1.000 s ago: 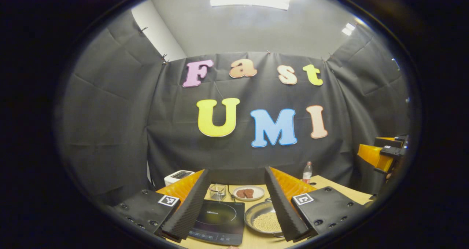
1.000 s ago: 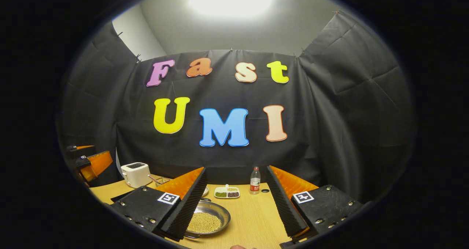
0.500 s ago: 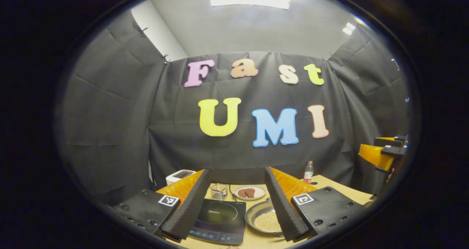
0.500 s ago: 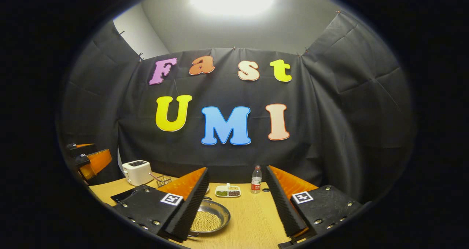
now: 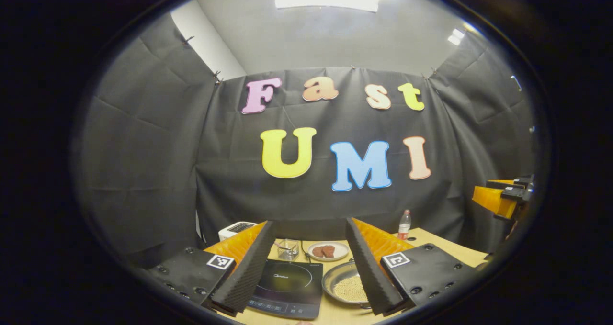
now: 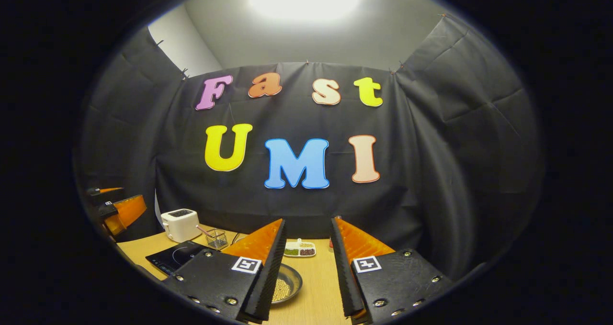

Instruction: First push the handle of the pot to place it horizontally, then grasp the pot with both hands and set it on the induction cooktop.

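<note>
On the wooden table (image 5: 445,241) the pot (image 5: 346,283) of pale beans sat just right of the induction cooktop (image 5: 287,286), apart from it. Left gripper (image 5: 309,258) hovered above with jaws wide apart; right gripper (image 6: 306,263) hung above the table, jaws narrowly parted, gripping nothing.

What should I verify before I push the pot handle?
1. Location of pot: on the table, beside the induction cooktop: ok.
2. Surface of induction cooktop bare: ok.
3. State of left tool: open, holding nothing: ok.
4. State of right tool: open, holding nothing: ok.
5. Handle direction: cannot tell; a finger of the left tool hides that side of the pot.
</note>
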The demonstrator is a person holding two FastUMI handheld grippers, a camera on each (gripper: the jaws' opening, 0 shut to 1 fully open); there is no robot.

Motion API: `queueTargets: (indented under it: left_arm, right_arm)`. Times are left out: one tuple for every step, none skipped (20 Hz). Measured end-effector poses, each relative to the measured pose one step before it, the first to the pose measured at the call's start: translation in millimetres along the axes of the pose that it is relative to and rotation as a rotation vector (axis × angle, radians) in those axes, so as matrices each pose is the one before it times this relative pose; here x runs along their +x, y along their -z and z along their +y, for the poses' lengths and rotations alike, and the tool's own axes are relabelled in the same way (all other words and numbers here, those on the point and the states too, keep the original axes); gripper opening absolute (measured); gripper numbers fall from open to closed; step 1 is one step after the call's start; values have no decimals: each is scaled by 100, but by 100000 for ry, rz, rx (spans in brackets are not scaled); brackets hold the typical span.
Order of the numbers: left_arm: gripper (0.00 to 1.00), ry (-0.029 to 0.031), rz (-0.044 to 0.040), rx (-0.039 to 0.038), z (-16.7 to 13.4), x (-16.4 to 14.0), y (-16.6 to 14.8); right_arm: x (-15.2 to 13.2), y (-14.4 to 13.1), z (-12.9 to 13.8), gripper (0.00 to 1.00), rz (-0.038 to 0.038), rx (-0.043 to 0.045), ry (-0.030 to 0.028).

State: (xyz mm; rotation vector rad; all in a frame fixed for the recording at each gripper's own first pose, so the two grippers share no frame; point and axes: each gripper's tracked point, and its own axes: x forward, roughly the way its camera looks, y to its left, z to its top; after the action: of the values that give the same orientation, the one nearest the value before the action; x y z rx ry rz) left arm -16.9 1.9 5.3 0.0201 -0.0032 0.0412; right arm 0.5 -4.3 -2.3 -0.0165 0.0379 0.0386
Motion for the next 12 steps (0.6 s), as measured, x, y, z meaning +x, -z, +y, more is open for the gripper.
queueTargets:
  left_arm:
    - [94, 48, -63, 24, -47, -29, 2]
    - [94, 19, -16, 154, 17, 103, -117]
    - [94, -95, 77, 289, 66, 18, 58]
    - [94, -78, 49, -51, 50, 109, 13]
    - [94, 165, -47, -339, -7, 6, -22]
    - [97, -71, -69, -95, -64, 105, -115]
    - [94, -302, -72, 189, 35, 170, 58]
    - [94, -84, -139, 52, -19, 35, -36]
    - [94, 43, -170, 47, -84, 18, -111]
    - [94, -105, -90, 398, -79, 8, -71]
    - [94, -237, 25, 461, 62, 62, 28]
    - [94, -137, 3, -79, -29, 73, 7]
  right_arm:
    - [-168, 190, 199, 55, 666, -87, -658]
    - [107, -407, -626, 40, -983, -111, 2020]
    - [-175, -414, -115, 24, -103, 365, -100]
    - [570, 792, 367, 17, 787, 348, -1226]
    - [112, 137, 234, 17, 751, -198, -552]
    - [66, 45, 104, 17, 614, -224, -805]
    - [64, 31, 135, 17, 704, 93, -591]
    - [107, 156, 195, 17, 567, 453, -1322]
    - [599, -33, -695, 17, -1290, -473, 4499]
    - [-149, -611, -797, 2, -1316, 1296, 1400]
    - [-189, -41, 220, 2, 1140, 962, -1833]
    - [166, 536, 699, 6, 468, 184, -491]
